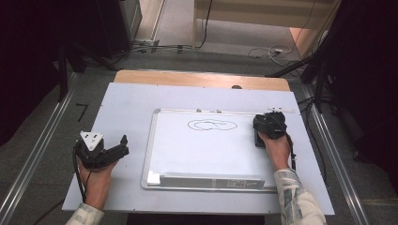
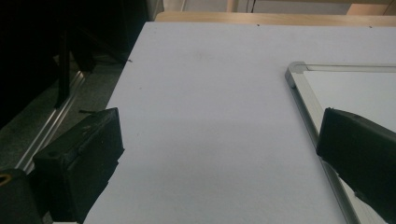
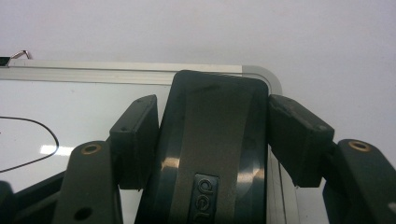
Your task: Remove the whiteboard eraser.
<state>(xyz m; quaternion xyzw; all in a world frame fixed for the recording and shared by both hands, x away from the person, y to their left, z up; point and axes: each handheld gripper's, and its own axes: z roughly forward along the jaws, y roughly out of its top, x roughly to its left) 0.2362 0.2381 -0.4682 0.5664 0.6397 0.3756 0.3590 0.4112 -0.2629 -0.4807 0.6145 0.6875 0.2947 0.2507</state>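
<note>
A whiteboard (image 1: 202, 150) lies in the middle of the table with a black marker loop (image 1: 212, 125) drawn near its top. On the board's right edge lies a black board eraser (image 3: 215, 140). My right gripper (image 3: 212, 126) is shut on the eraser, one jaw pressed against each long side; the high view shows this gripper (image 1: 265, 131) over the board's upper right corner. My left gripper (image 1: 123, 145) hovers left of the board, open with nothing between its fingers. The left gripper view has that gripper (image 2: 219, 121) over bare mat, the board's corner (image 2: 299, 74) just inside its right jaw.
A pale mat (image 1: 126, 108) covers the wooden table (image 1: 187, 77). The board's grey pen tray (image 1: 206, 180) runs along its near edge. Metal rails (image 1: 42, 150) flank the table, with cables (image 1: 272, 51) on the floor behind and dark stands at both sides.
</note>
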